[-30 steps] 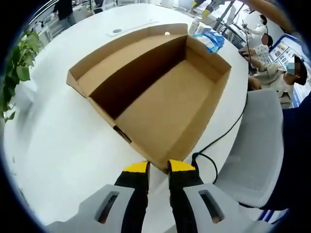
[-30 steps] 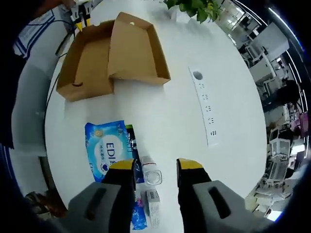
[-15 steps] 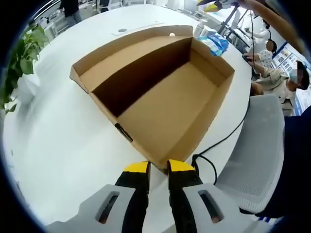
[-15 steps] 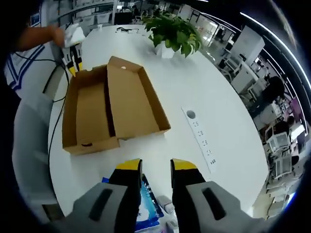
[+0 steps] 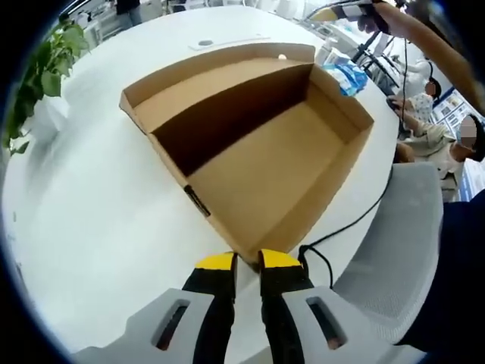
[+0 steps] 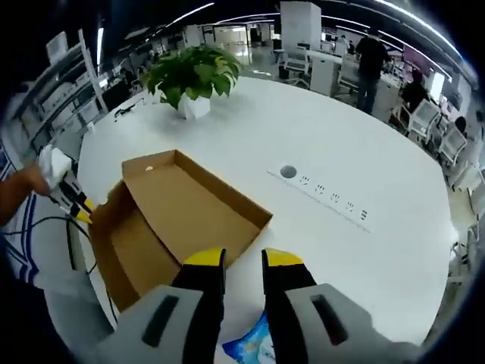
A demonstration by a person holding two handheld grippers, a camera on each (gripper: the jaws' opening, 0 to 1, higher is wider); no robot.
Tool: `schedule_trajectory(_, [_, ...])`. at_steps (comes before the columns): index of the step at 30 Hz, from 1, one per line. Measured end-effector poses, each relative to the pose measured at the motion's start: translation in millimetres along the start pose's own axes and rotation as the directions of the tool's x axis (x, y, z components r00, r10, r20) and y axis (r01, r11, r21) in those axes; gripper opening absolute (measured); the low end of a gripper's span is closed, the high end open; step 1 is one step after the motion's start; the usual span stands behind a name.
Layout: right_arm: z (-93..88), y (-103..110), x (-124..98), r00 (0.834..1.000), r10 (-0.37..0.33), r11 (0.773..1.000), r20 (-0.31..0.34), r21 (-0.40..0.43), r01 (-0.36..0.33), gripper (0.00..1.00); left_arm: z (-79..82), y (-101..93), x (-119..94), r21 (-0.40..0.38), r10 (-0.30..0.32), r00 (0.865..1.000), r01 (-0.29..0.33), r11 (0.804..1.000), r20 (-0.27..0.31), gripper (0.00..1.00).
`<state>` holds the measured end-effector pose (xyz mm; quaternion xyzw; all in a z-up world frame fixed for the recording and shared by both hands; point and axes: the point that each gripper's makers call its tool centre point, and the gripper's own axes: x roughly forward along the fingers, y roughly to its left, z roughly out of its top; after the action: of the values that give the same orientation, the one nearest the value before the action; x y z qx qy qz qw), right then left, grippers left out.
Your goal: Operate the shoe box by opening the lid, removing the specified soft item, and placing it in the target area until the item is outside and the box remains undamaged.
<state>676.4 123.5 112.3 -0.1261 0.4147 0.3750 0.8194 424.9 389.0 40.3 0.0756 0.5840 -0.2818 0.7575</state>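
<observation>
1. Shoe box [image 5: 258,159] is seen lying open on the white table [image 5: 98,220], its lid [image 5: 204,87] folded back flat beside the tray, and the cardboard floor is laid bare.
2. In the left gripper view, the left gripper [image 5: 248,263] is held right at the box's near corner; the yellow-tipped jaws are nearly together with a narrow gap, and the corner edge is met just above that gap. Whether the cardboard is actually pinched cannot be told.
3. A black cable [image 5: 356,220] is seen running off the table edge by that corner, beside a grey chair [image 5: 394,250].
4. A blue packet [image 5: 345,74] is spotted on the table just past the far end of the box, outside it.
5. In the right gripper view, the right gripper [image 6: 242,259] is held above the table with its jaws a small way apart and nothing between them; the box [image 6: 174,224] lies just ahead of the tips, apart from them.
6. The blue packet [image 6: 254,347] is caught low in that view, between and under the jaws' bodies, well short of the tips.
7. The left gripper [image 6: 72,201] is seen at the box's far-left corner, held in a person's hand [image 6: 34,178].
8. A white power strip [image 6: 326,201] and a potted plant [image 6: 189,76] are noted on the table beyond the box.
</observation>
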Motion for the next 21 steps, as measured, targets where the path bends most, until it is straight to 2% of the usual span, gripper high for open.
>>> schedule_trajectory(5, [-2.5, 2.2, 7.0, 1.0, -0.003, 1.0, -0.013, 0.015, 0.004, 0.14, 0.0, 0.4, 0.1, -0.01, -0.005, 1.0, 0.005, 1.0, 0.002, 0.08])
schedule_trajectory(14, [-3.9, -4.2, 26.4, 0.999, -0.04, 0.995, -0.03, 0.091, 0.043, 0.12, 0.1, 1.3, 0.7, -0.022, -0.006, 1.0, 0.006, 1.0, 0.014, 0.07])
schedule_trajectory(18, [-5.1, -13.8, 41.6, 0.997, -0.064, 0.978, -0.045, 0.195, 0.071, 0.11, 0.3, 1.9, 1.0, -0.03, -0.006, 1.0, 0.007, 1.0, 0.021, 0.07])
schedule_trajectory(20, [-6.3, -15.6, 47.4, 0.996, -0.064, 0.976, -0.053, 0.204, 0.074, 0.11, 0.2, 1.8, 1.0, -0.03, -0.005, 1.0, 0.006, 1.0, 0.023, 0.07])
schedule_trajectory(21, [-7.4, -13.9, 52.5, 0.997, -0.054, 0.965, -0.061, 0.253, 0.068, 0.11, 0.2, 1.8, 1.0, -0.029, -0.004, 1.0, 0.005, 1.0, 0.025, 0.07])
